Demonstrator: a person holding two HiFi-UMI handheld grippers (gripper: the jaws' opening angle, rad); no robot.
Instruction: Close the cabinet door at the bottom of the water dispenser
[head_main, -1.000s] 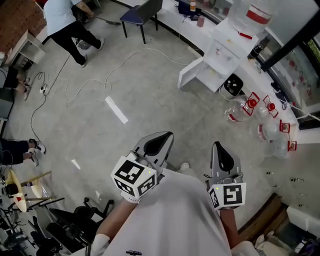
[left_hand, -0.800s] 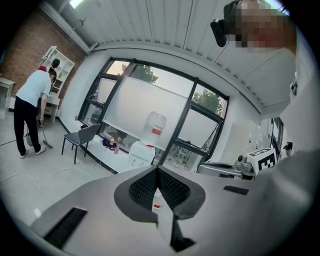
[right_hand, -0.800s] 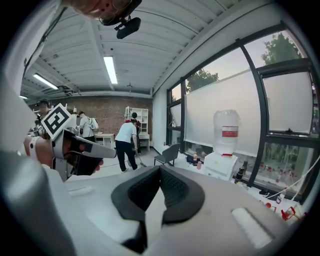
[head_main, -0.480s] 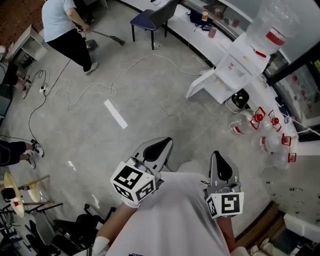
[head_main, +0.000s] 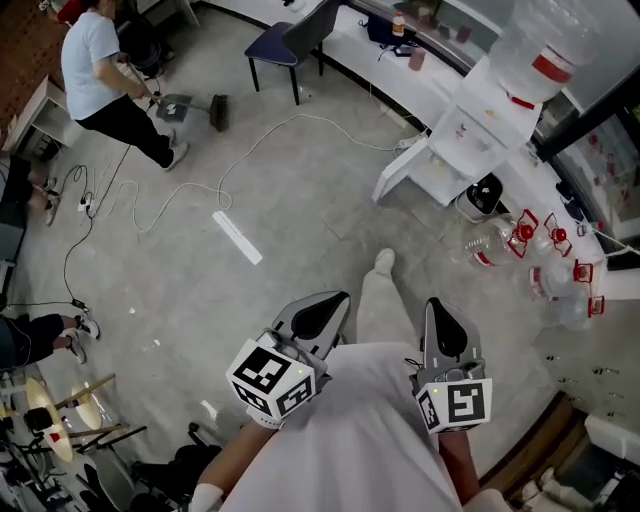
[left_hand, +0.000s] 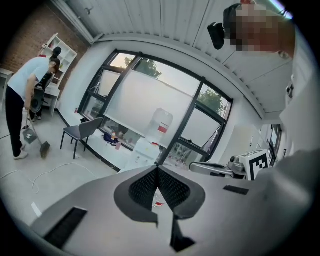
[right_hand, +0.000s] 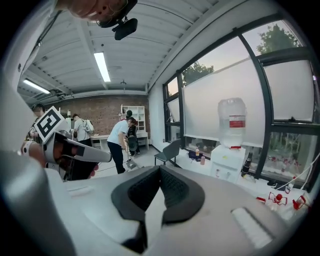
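Well, both of my grippers sit low in the head view, close to my body, and they point toward the far side of the room. The left gripper (head_main: 328, 303) has its two fingers pressed together, and nothing is between them. The right gripper (head_main: 437, 308) is the same: its fingers are together and it holds nothing. Each gripper view shows the dark pads meeting in a thin line.

My leg (head_main: 372, 305) reaches out between the two grippers, and my shoe (head_main: 383, 261) is on the grey floor (head_main: 300, 215).

The water dispenser (head_main: 470, 115) stands far off to the right, well apart from both grippers. It is white and has a big clear bottle (head_main: 548, 40) on top. The cabinet door (head_main: 398, 178) at its bottom is open. It swings out to the left of the dispenser, and I can see the white space inside behind it. Neither gripper touches the door.

Some clear empty bottles (head_main: 530, 255) with red parts lie on the floor just to the right of the dispenser.

A long white cable (head_main: 250, 150) curls over the floor to the left of the dispenser. A short white strip (head_main: 237, 238) lies on the floor nearer to me. A dark chair (head_main: 290, 30) stands at the far side. Far to the left, a person (head_main: 95, 70) in a light top and dark trousers bends over a broom (head_main: 200, 108).
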